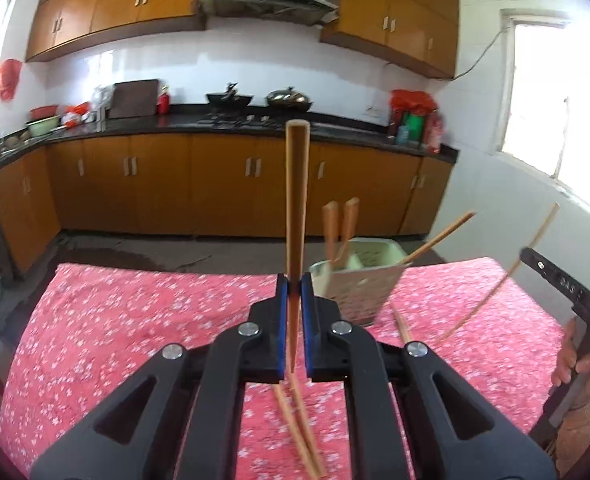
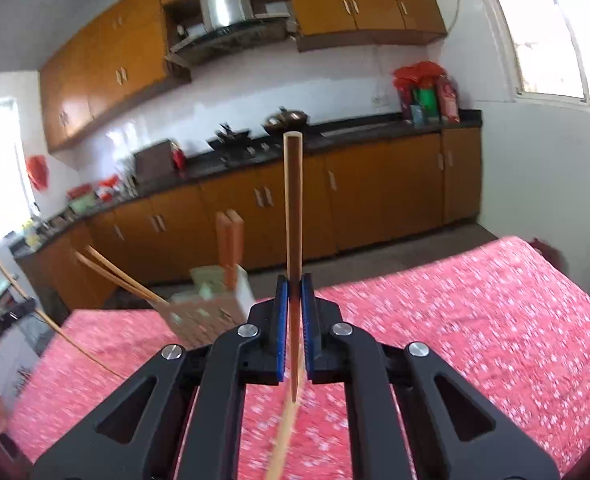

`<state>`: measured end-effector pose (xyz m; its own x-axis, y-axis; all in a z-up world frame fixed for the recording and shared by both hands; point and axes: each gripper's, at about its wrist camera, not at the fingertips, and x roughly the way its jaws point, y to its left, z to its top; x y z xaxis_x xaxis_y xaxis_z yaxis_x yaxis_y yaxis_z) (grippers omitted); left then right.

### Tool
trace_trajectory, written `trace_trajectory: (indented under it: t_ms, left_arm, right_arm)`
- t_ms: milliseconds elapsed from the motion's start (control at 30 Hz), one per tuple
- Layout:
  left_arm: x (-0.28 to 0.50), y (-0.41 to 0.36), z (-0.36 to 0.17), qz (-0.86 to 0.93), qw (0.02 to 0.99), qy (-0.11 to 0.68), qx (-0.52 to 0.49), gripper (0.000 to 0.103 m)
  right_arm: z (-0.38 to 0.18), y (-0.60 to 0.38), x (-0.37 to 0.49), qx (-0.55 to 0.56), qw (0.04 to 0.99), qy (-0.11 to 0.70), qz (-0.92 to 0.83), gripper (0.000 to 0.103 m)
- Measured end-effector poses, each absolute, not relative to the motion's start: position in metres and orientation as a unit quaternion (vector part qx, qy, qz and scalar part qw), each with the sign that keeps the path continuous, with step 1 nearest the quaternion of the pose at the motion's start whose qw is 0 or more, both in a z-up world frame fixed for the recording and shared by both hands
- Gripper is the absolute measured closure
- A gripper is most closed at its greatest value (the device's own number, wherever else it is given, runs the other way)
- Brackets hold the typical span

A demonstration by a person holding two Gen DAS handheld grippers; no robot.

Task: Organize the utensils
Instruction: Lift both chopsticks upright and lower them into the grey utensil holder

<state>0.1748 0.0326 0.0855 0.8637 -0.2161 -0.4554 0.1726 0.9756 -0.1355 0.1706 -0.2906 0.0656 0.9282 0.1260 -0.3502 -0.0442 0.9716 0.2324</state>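
Observation:
My left gripper (image 1: 294, 284) is shut on a wooden chopstick (image 1: 296, 200) that stands upright between its blue pads, above the red flowered tablecloth (image 1: 135, 320). My right gripper (image 2: 294, 284) is shut on another upright chopstick (image 2: 293, 208). A pale perforated utensil holder (image 1: 355, 280) stands just right of the left gripper, with two thick wooden handles (image 1: 339, 228) and a slanting chopstick (image 1: 439, 240) in it. In the right wrist view the holder (image 2: 211, 300) is left of the gripper. Loose chopsticks (image 1: 295, 420) lie on the cloth below the left gripper.
The right gripper's body and the person's hand (image 1: 575, 360) show at the right edge of the left wrist view, with a thin stick (image 1: 507, 272) slanting up. Another chopstick (image 1: 401, 324) lies by the holder. Kitchen counter and cabinets (image 1: 215, 184) stand beyond the table.

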Motion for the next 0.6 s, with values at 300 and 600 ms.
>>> trace_trajectory:
  t_ms: [300,600]
  left_arm:
    - [0.195,-0.009,0.133,-0.129,0.975,0.163,-0.075,0.095]
    - [0.255,-0.033,0.128,-0.095,0.984,0.137,-0.071,0.095]
  right_arm:
    - [0.131,-0.25,0.173,0.113,0.985,0.079,0.103,0.095]
    - [0.111,-0.22,0.235,0.095,0.99,0.074,0.079,0.095]
